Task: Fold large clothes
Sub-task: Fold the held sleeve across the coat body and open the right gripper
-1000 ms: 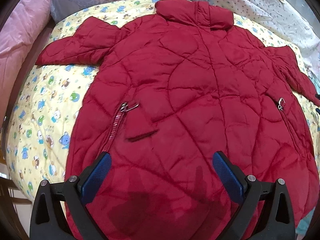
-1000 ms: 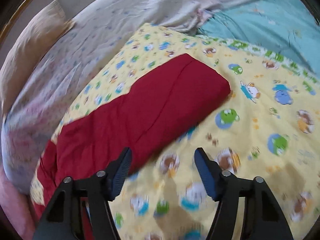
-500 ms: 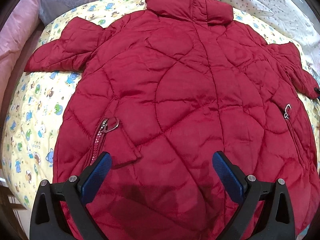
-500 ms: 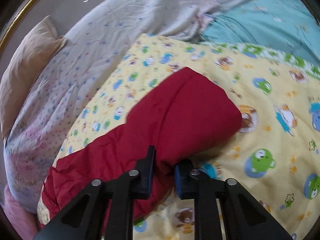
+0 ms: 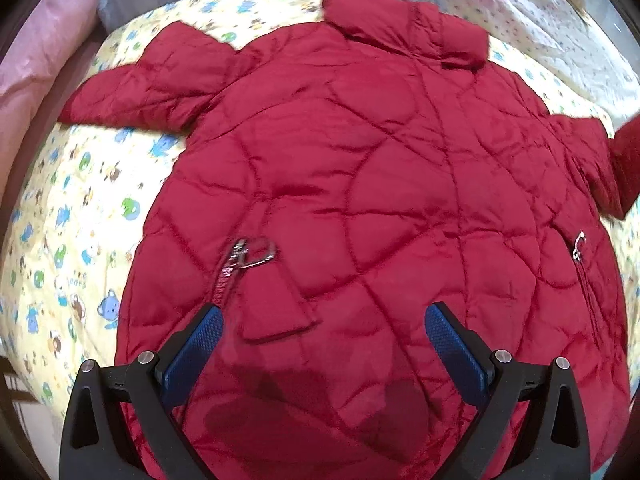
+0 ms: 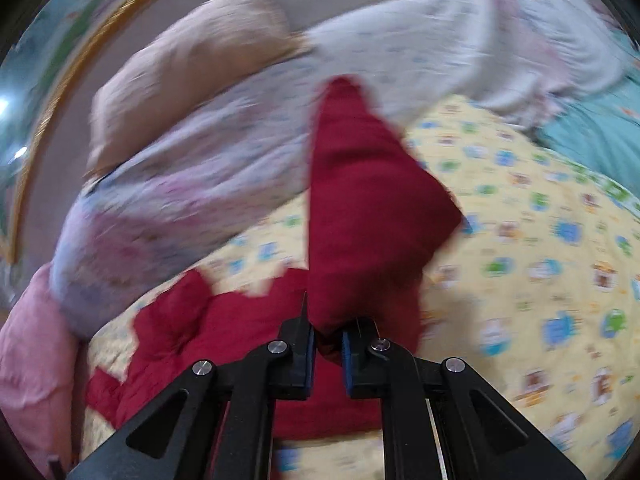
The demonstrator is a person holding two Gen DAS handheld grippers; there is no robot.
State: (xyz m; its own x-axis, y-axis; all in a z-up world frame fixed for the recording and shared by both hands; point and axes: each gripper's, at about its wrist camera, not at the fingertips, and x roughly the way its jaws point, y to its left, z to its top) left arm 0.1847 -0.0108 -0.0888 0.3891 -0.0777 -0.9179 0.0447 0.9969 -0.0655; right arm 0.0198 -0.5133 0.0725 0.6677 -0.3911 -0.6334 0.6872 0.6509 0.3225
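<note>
A large red quilted jacket [image 5: 380, 200] lies spread flat on a yellow cartoon-print bedspread [image 5: 72, 240], collar at the far end. My left gripper [image 5: 324, 344] is open and empty, hovering over the jacket's hem near a zip pocket [image 5: 248, 256]. My right gripper [image 6: 328, 348] is shut on the jacket's right sleeve [image 6: 360, 208] and holds it lifted off the bed; the sleeve stands up in front of the camera. The raised sleeve end also shows at the right edge of the left wrist view [image 5: 628, 160].
A pink pillow [image 5: 36, 60] lies at the left edge of the bed. A pale floral quilt [image 6: 200, 160] and a beige pillow [image 6: 192, 64] lie beyond the jacket. A teal sheet [image 6: 592, 132] lies at the far right.
My right gripper has closed on the sleeve and lifted it up off the bedspread, swinging towards the jacket body. The left gripper has stayed open over the hem, shifting slightly.
</note>
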